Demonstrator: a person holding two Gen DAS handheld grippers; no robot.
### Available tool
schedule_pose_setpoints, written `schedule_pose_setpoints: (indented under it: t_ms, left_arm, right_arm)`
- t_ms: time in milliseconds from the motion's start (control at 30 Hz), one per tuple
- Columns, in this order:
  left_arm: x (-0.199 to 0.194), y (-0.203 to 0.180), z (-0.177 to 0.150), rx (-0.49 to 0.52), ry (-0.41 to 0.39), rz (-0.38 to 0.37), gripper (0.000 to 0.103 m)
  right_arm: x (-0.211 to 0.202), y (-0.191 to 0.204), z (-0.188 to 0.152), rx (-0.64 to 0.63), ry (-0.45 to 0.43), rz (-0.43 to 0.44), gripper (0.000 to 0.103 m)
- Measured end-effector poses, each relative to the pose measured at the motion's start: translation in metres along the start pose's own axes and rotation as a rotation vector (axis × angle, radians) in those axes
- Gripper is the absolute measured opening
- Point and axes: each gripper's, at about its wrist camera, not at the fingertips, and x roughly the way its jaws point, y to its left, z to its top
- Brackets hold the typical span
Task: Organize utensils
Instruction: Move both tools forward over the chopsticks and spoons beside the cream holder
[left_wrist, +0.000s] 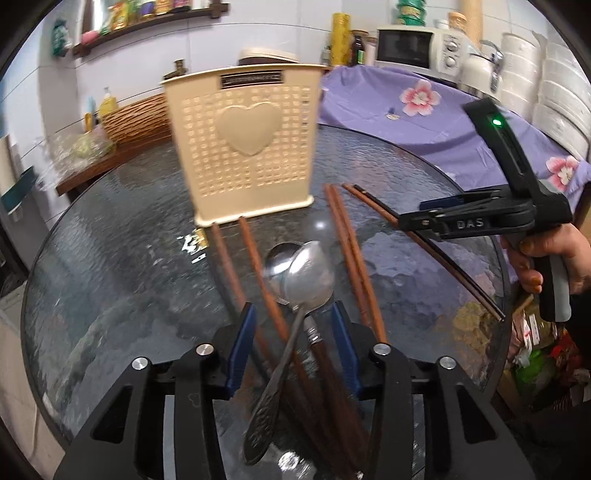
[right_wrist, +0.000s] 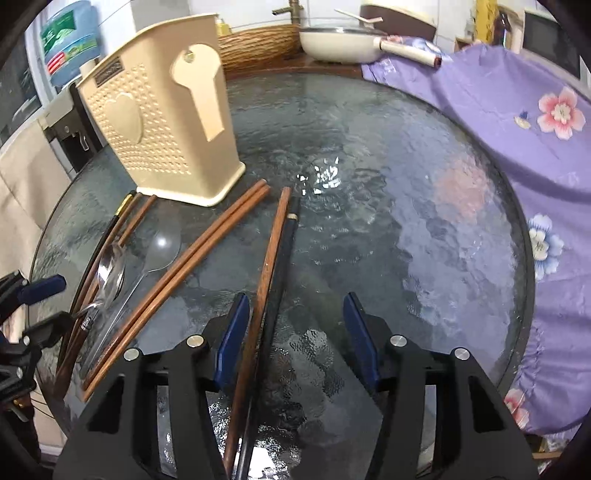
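A cream perforated utensil holder with a heart stands upright at the far side of the round glass table; it also shows in the right wrist view. My left gripper is open above two metal spoons and brown chopsticks lying between its fingers. My right gripper is open over a brown chopstick and a dark chopstick. A brown chopstick pair and a clear plastic spoon lie to its left.
A purple floral cloth covers the right side of the table. A white pan, a woven basket and a microwave stand behind the table. Packets lie on the floor to the right.
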Motion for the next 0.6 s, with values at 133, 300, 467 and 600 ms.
schedule_pose_setpoints:
  t_ms: [133, 300, 467, 600]
  left_arm:
    - [0.016, -0.012, 0.010, 0.084, 0.021, -0.016, 0.040]
    - [0.031, -0.005, 0.022, 0.080, 0.056, -0.071, 0.040]
    - [0.044, 0.001, 0.028, 0.068, 0.086, -0.108, 0.040]
    - [0.049, 0.007, 0.029, 0.053, 0.091, -0.112, 0.040]
  right_arm:
    - [0.000, 0.001, 0.002, 0.001, -0.007, 0.009, 0.053]
    - [-0.003, 0.002, 0.003, -0.007, -0.013, 0.014, 0.051]
    - [-0.004, -0.002, 0.003, 0.003, -0.012, 0.024, 0.048]
    - [-0.001, -0.003, 0.002, 0.001, -0.005, 0.034, 0.048]
